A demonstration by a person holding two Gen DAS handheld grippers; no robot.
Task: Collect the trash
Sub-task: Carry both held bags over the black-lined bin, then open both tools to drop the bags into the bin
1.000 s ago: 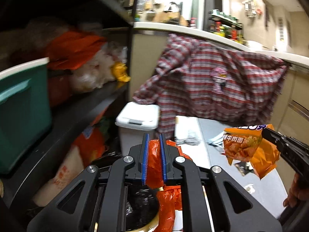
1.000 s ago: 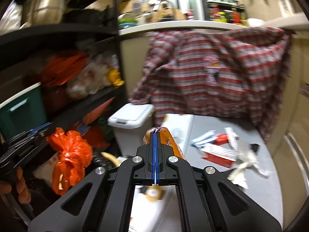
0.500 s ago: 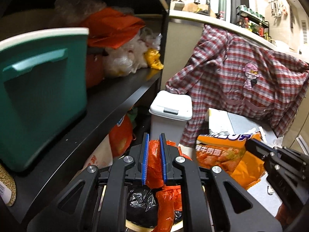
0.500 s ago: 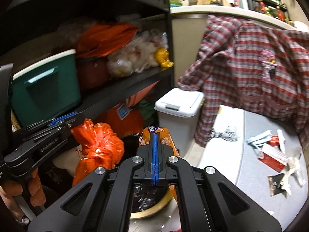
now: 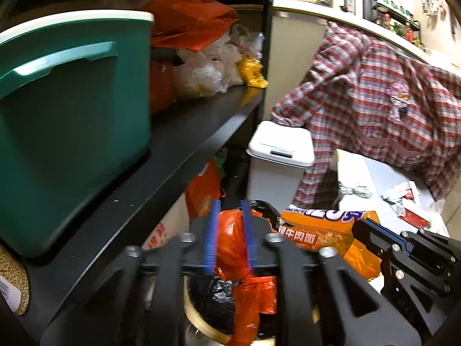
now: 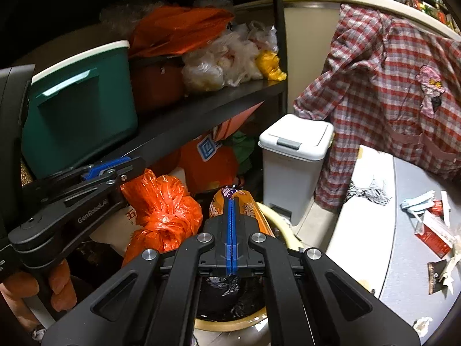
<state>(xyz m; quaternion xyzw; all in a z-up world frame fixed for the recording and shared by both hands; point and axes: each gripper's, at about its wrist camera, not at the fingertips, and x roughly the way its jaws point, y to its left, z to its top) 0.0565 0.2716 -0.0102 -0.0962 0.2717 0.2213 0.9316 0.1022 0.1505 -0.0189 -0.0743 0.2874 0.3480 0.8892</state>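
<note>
Orange plastic, knotted into a crumpled trash bag, sits between the blue pads of the left gripper, whose jaws have just been opening; whether the pads still press the bag cannot be told from the blurred left wrist view. In the right wrist view the same bag hangs left of the black-lined bin, above its near rim. Behind the bin to the left, a dark shelf unit carries a green tub and more plastic bags. Directly above the bin, the right gripper has its fingers closed on an orange snack packet, the packet's top poking up past the fingertips. Just beyond the bin stands a white lidded pedal bin. To the right of the bin, a plaid shirt drapes over a counter edge, and wrappers lie scattered on a grey table.
</note>
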